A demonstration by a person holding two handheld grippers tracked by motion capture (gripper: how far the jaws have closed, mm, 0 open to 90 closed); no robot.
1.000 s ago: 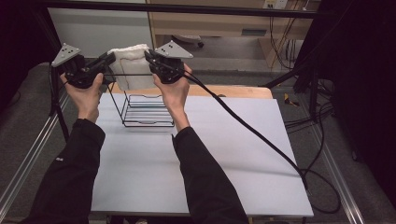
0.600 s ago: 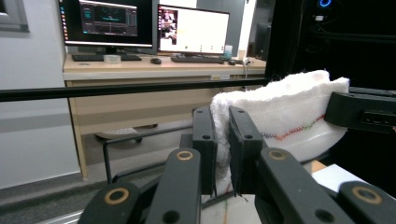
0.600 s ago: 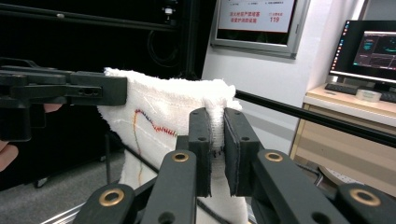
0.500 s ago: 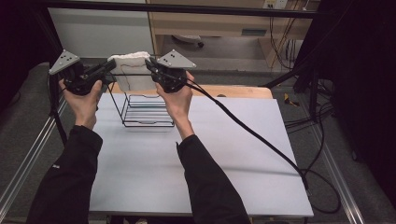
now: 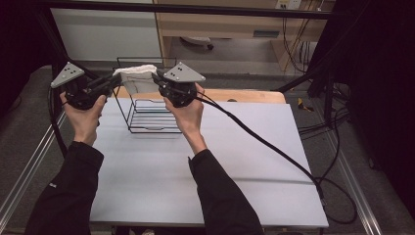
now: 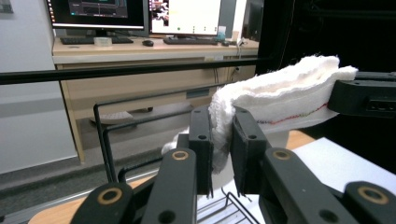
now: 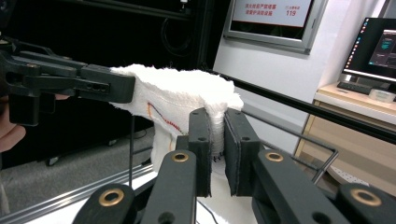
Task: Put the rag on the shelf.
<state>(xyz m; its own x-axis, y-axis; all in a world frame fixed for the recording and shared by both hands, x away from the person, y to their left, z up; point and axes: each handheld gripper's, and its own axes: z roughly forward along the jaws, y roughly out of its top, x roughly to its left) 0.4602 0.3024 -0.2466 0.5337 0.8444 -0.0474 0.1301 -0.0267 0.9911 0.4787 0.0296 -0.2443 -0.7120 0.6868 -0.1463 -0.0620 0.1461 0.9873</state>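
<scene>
Both grippers lowered slightly since earlier frame; towel (image 5: 134, 78) carried down toward rack (image 5: 147, 105).
Step in hand: towel held stretched between 2 grippers above rack top rail, judged ready for draping.
Left gripper (image 6: 222, 140): jaws narrow, pinched on towel end, lately eased a little.
Right gripper (image 7: 217, 137): jaws narrow, clamped on other end.
Next move: further lowering required, both ends kept level over rail.

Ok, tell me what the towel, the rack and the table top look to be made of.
White towel: woven cotton cloth by the look, with a nubby matte surface, fraying edges and a thin coloured stitch line. Wire rack: thin black rods, probably coated steel, with a dull sheen. Table top: a smooth, pale matte sheet, maybe laminate or plastic; a light wood edge shows at its far side.
</scene>
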